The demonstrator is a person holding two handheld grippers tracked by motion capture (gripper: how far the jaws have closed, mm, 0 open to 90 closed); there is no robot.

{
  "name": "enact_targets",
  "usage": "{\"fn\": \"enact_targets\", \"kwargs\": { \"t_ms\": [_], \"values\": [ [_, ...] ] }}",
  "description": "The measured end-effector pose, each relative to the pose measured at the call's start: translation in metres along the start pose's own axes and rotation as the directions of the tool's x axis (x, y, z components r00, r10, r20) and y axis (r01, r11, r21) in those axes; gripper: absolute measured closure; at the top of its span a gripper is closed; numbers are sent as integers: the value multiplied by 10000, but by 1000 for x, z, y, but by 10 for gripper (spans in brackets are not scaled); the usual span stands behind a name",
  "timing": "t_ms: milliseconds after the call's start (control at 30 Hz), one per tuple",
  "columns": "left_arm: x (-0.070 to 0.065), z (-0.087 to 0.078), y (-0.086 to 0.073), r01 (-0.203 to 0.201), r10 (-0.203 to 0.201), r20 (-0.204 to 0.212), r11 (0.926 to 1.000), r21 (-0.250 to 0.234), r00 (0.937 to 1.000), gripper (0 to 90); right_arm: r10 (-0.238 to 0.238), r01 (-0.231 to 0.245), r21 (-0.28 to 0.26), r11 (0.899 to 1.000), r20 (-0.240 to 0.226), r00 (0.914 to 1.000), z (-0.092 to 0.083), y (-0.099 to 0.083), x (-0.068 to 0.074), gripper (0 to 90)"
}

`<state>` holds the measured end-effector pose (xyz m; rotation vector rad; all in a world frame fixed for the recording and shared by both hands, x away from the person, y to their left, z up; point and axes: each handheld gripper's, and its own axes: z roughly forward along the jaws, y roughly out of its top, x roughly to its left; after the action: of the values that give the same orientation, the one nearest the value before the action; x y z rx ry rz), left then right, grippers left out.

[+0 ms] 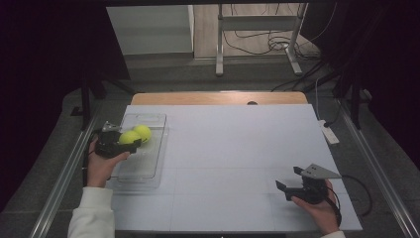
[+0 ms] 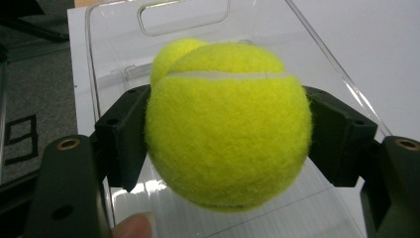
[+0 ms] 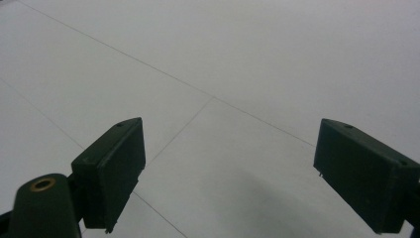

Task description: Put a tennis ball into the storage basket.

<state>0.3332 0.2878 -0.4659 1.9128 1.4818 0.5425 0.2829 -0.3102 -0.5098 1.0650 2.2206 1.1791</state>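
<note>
A yellow-green tennis ball [image 2: 228, 126] is clamped between the two black jaws of my left gripper [image 2: 228, 134], held above the clear plastic bin [image 2: 317, 54]. In the high view the held tennis ball [image 1: 129, 138] sits at the tip of my left gripper [image 1: 130, 141], over the left side of the clear bin [image 1: 153, 163]. A second tennis ball [image 1: 143, 132] lies inside the bin just behind it, and peeks out behind the held one as the second ball [image 2: 176, 54]. My right gripper [image 1: 289, 179] rests at the front right, jaws wide apart, with bare white table between them [image 3: 228, 173].
The white table top [image 1: 237, 148] stretches between the two hands. A wooden strip [image 1: 218, 97] runs along its far edge. A white power strip [image 1: 329, 133] lies at the right edge. Metal stand legs [image 1: 218, 49] and cables stand on the floor beyond.
</note>
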Motion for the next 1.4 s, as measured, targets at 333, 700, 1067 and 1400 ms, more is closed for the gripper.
{"fn": "enact_targets", "kwargs": {
  "t_ms": [333, 700, 1067, 1400],
  "values": [
    [-1, 10, -2, -172, 176, -50, 9972, 725, 9998, 267, -3, 3, -4, 10000, -42, 10000, 0, 0, 0, 132],
    [0, 17, -5, -197, 249, -363, 9902, 1382, 9990, 266, -41, 41, 36, 10000, -55, 10000, 1, 0, 0, 132],
    [-1, 21, -5, -373, 477, -530, 9827, 1815, 9975, 264, -41, 41, 43, 10000, -73, 10000, 1, 0, 0, 132],
    [0, 21, -5, -381, 509, -624, 9809, 1909, 9968, 262, -37, 37, 41, 10000, -87, 10000, 1, 0, 0, 132]
  ]
}}
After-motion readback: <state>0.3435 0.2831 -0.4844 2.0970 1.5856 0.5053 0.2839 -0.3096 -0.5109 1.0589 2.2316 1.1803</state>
